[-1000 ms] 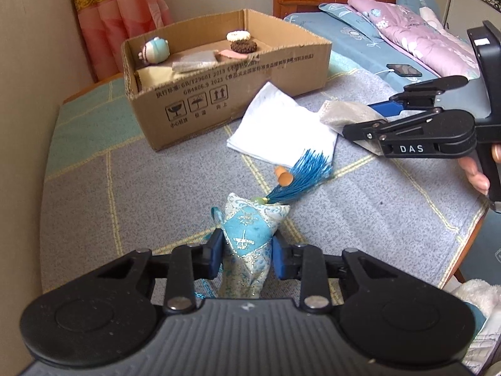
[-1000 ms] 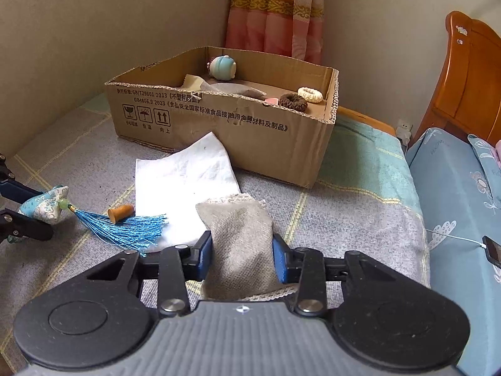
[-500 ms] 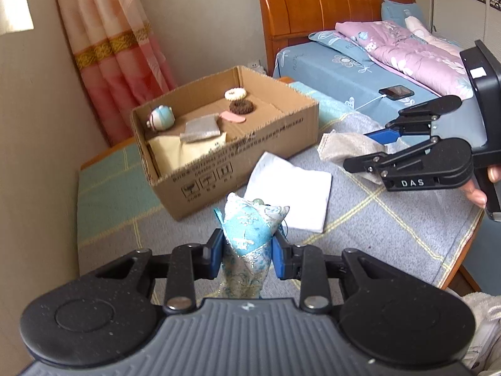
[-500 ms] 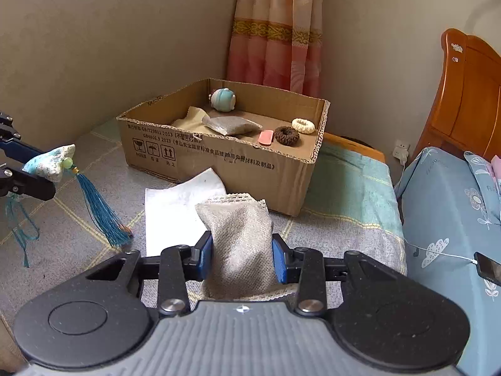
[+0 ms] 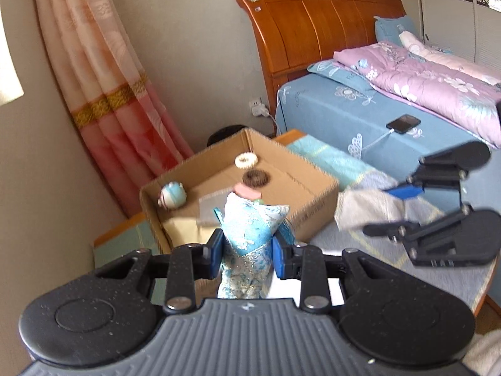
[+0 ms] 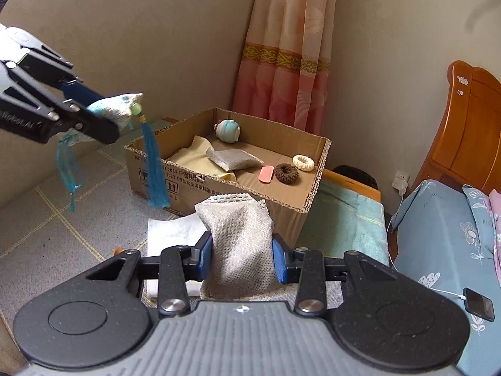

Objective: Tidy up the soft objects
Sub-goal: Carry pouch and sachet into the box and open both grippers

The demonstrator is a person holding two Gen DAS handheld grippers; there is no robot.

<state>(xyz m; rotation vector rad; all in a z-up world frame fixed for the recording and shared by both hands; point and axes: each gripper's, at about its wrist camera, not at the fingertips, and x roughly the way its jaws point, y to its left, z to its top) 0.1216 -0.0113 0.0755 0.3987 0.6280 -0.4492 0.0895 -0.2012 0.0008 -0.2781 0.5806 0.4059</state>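
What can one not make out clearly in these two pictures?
- Box print, right wrist view: partly behind the blue tassel, too small.
- White cloth, right wrist view: mostly behind the right gripper and grey pouch.
- Orange piece: only an edge shows.

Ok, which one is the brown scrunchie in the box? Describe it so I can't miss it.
Find the open cardboard box in front of the pink curtain. On its bare floor, toward the end nearest the wooden headboard, lies the brown scrunchie. It is the dark fuzzy ring, between a flat pink piece and a cream ring.
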